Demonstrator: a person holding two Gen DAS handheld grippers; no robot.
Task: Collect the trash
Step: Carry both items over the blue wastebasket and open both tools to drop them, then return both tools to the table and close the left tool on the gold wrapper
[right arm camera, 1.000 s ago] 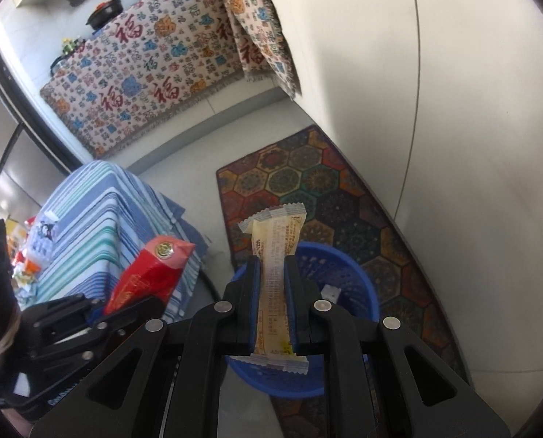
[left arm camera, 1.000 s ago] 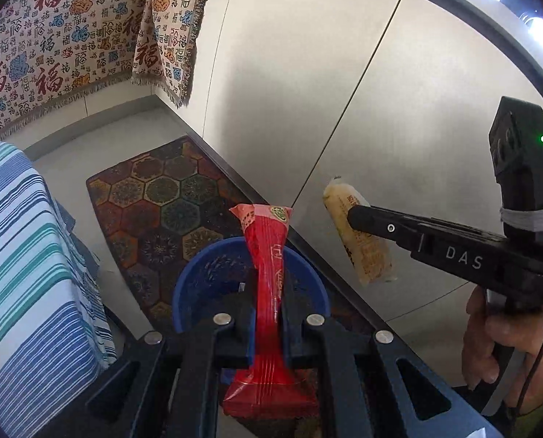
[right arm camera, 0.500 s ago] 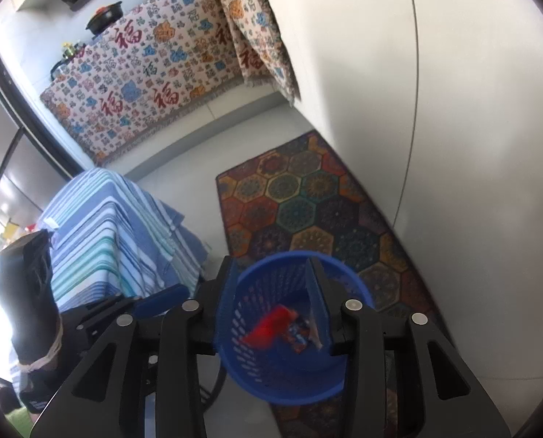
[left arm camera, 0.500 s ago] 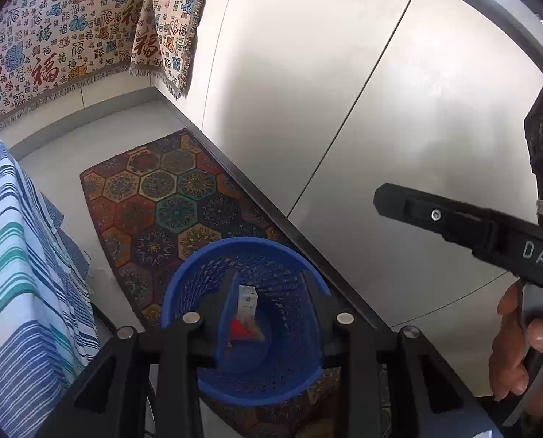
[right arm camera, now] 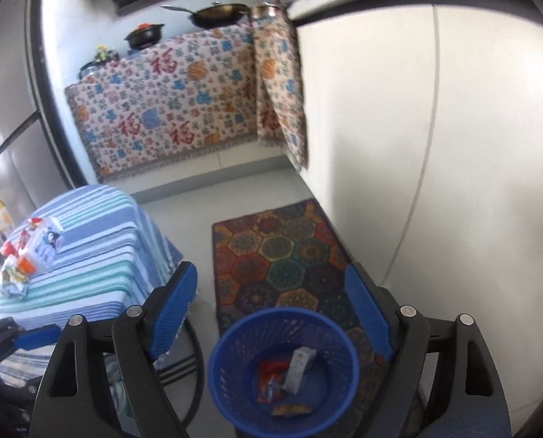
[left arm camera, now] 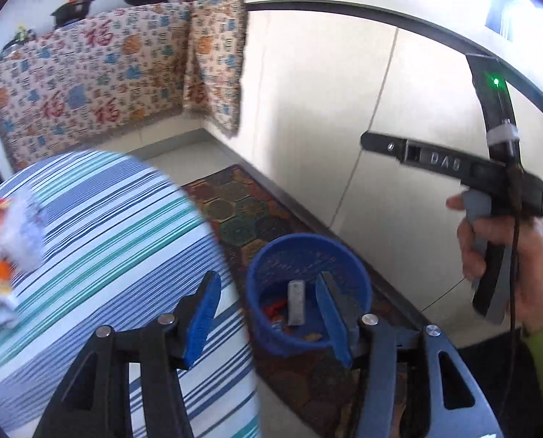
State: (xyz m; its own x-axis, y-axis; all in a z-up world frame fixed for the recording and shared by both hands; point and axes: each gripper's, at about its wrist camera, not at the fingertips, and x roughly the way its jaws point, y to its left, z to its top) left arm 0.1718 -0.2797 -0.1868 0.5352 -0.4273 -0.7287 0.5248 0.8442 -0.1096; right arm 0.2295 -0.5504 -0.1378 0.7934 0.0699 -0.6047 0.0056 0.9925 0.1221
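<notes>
1. The left gripper has just been opening; its jaws stand apart with nothing between them.
2. The right gripper, stamped "DAS" on its side, has also just been opening; it gapes wide and empty.
3. A blue basket on a patterned rug holds a red wrapper and a pale wrapper.
4. More trash lies on a striped tablecloth.

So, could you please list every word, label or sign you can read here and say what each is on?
"福": red characters repeated on the patterned cloth draped over the counter.
"DAS": raised letters, slightly blurred, on the right gripper, seen from the left wrist.
Print on the wrappers in the blue basket and on the litter on the striped tablecloth: too blurred to read.
</notes>
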